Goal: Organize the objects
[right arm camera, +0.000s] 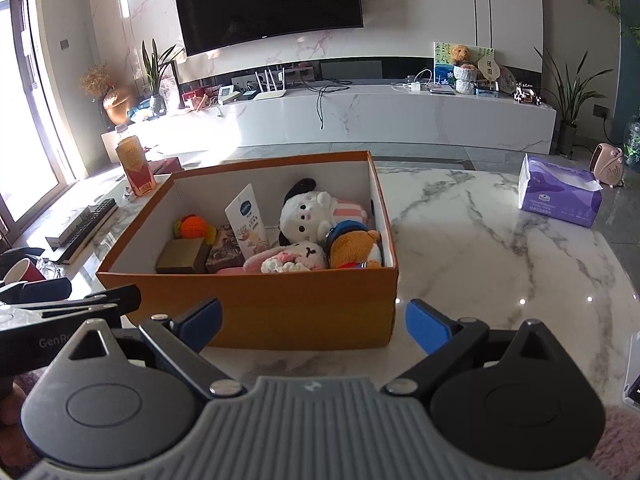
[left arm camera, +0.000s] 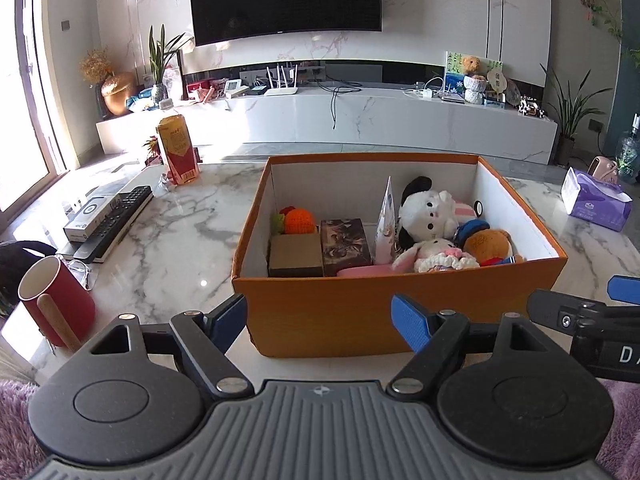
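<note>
Both grippers hang low at the table's near edge, empty, fingers spread: the left gripper (left arm camera: 320, 322) faces the box's near wall head-on, while the right gripper (right arm camera: 314, 326) sits toward the box's right corner. The orange box (left arm camera: 400, 312) lies straight ahead of both, just beyond the fingertips, its long axis running left to right; the left gripper seems better centred on it. Inside the box are three plush toys (left arm camera: 430, 210), two small boxes (left arm camera: 296, 256), one orange knitted toy (left arm camera: 299, 221) and one upright pouch (right arm camera: 250, 220). Farther off stand one bottle (left arm camera: 177, 148) and one tissue pack (right arm camera: 560, 196).
</note>
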A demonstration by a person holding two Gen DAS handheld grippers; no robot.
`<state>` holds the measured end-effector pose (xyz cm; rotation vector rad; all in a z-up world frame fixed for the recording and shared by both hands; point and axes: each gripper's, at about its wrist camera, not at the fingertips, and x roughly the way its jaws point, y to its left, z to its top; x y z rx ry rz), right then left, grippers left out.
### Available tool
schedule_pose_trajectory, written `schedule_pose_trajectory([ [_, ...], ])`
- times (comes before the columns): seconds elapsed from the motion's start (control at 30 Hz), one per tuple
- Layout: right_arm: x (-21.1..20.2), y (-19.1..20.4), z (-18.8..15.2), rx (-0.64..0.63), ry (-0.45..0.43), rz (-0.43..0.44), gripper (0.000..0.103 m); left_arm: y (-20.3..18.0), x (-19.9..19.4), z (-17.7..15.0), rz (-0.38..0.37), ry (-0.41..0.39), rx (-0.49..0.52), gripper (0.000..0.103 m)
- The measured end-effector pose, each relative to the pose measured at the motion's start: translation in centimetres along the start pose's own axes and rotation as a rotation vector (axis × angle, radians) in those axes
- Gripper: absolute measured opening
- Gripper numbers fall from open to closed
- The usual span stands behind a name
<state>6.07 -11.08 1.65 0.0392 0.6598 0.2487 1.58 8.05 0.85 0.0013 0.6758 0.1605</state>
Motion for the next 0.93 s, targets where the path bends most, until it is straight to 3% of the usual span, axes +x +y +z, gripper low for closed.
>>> schedule_pose_trajectory([
  [0.33, 1.5, 1.1, -1.4, -0.070, -0.021, 0.028, 0.098, 0.2, 1.3, -0.7, -0.008, 0.009, -0.006, 0.093],
  [0.93, 1.7, 0.8, -1.6, -0.045, -0.004, 0.023, 0.099, 0.0, 1.2, -0.9, -0.020, 0.018, 0.006, 0.093],
])
